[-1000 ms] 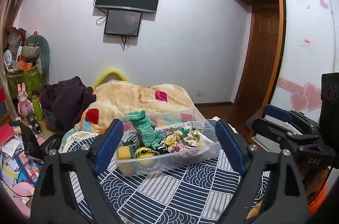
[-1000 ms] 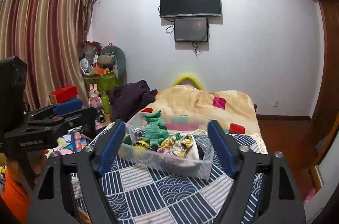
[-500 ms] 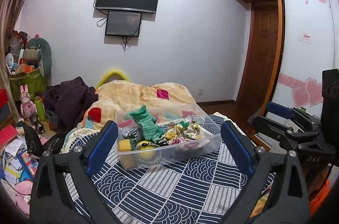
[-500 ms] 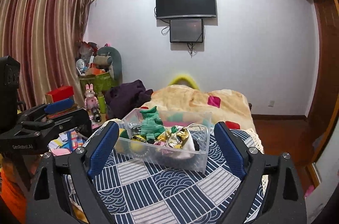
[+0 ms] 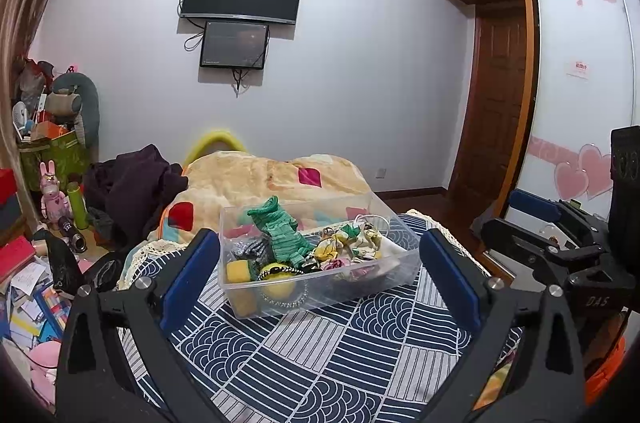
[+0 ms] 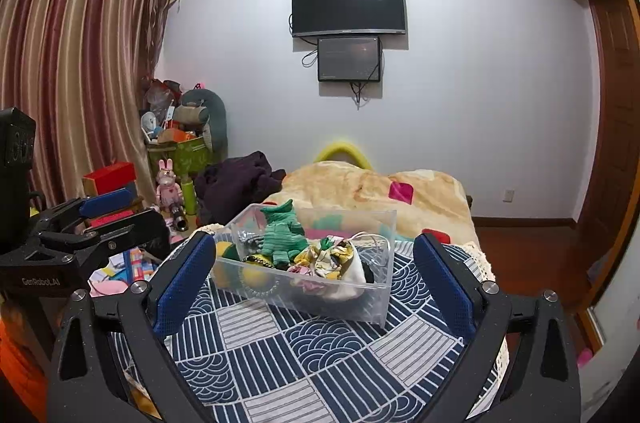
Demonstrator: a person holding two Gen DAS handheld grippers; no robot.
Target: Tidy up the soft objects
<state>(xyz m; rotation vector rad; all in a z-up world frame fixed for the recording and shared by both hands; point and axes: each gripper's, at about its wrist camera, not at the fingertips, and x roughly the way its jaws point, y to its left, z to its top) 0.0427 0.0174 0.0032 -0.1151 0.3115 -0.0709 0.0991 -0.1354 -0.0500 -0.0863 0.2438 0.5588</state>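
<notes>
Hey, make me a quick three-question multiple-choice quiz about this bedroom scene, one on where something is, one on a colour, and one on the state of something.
1. Where does the clear plastic bin sit?
A. on the blue patterned cloth
B. on the floor by the door
C. on the red box

2. What colour is the knitted toy sticking up out of the bin?
A. pink
B. green
C. white

3. What state is the left gripper in?
A. shut on the toy
B. shut on the bin's rim
C. open, holding nothing

Answers:
1. A, the blue patterned cloth lies under the bin.
2. B, its ribbed body is green in both views.
3. C, its blue pads stand wide apart, nothing between them.
</notes>
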